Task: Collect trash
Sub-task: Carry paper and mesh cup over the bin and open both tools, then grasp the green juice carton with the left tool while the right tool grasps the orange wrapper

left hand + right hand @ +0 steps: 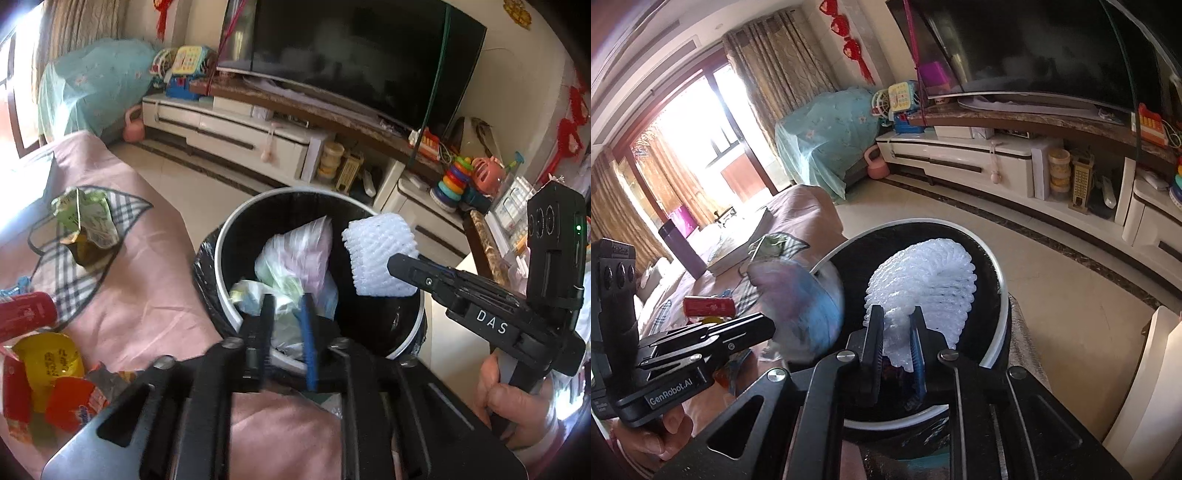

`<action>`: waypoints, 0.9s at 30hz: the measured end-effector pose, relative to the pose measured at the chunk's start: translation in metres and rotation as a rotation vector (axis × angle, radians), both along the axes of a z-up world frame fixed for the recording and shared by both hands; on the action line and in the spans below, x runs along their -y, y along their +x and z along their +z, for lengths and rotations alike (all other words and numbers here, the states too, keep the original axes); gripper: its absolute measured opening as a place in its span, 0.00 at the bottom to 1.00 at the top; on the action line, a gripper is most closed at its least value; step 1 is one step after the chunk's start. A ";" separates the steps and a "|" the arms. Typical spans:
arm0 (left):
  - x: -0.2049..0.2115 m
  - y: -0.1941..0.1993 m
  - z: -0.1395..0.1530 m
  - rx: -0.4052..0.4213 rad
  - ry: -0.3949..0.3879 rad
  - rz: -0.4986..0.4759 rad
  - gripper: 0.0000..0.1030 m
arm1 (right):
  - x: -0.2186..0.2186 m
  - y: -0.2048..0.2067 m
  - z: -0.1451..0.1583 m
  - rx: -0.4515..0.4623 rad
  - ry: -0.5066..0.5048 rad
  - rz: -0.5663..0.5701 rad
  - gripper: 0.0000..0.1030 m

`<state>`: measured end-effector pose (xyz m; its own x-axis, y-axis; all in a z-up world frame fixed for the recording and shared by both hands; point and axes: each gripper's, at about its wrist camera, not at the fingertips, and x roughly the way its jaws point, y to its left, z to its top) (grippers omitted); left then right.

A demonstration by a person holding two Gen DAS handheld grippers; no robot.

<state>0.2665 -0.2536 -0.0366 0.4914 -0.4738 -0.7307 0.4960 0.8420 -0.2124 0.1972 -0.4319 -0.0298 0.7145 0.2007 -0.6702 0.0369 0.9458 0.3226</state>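
A round bin with a white rim [221,258] and black liner stands beside the pink-covered table [147,295]. My left gripper [290,310] is over the bin, shut on a crumpled plastic bag [295,258]; the bag looks blurred in the right wrist view [801,295]. My right gripper [895,317] is shut on a white foam fruit net [923,280] and holds it above the bin [1001,280]; the net also shows in the left wrist view [376,254].
On the table lie a green wrapper [86,221], a red can [22,314], a yellow cup [48,360] and red wrappers [70,402]. A TV stand [240,129] with toys runs along the far wall. A purple bottle [681,247] stands on the table.
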 end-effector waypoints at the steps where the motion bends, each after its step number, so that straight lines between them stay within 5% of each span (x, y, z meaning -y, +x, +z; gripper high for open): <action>1: -0.001 -0.001 0.000 0.003 0.001 0.007 0.30 | 0.000 0.001 0.000 -0.003 0.000 -0.005 0.25; 5: -0.012 -0.010 0.004 0.028 0.000 0.033 0.47 | 0.002 -0.004 0.003 0.015 0.007 -0.011 0.50; 9: -0.031 -0.024 0.006 0.039 -0.004 0.061 0.50 | 0.001 -0.012 0.009 0.037 0.015 -0.020 0.54; 14: -0.062 -0.054 0.006 0.085 0.024 0.125 0.62 | -0.016 -0.029 0.014 0.074 0.012 -0.039 0.92; 27: -0.157 -0.106 -0.003 0.088 0.038 0.270 0.69 | -0.093 -0.063 0.014 0.075 0.018 0.071 0.95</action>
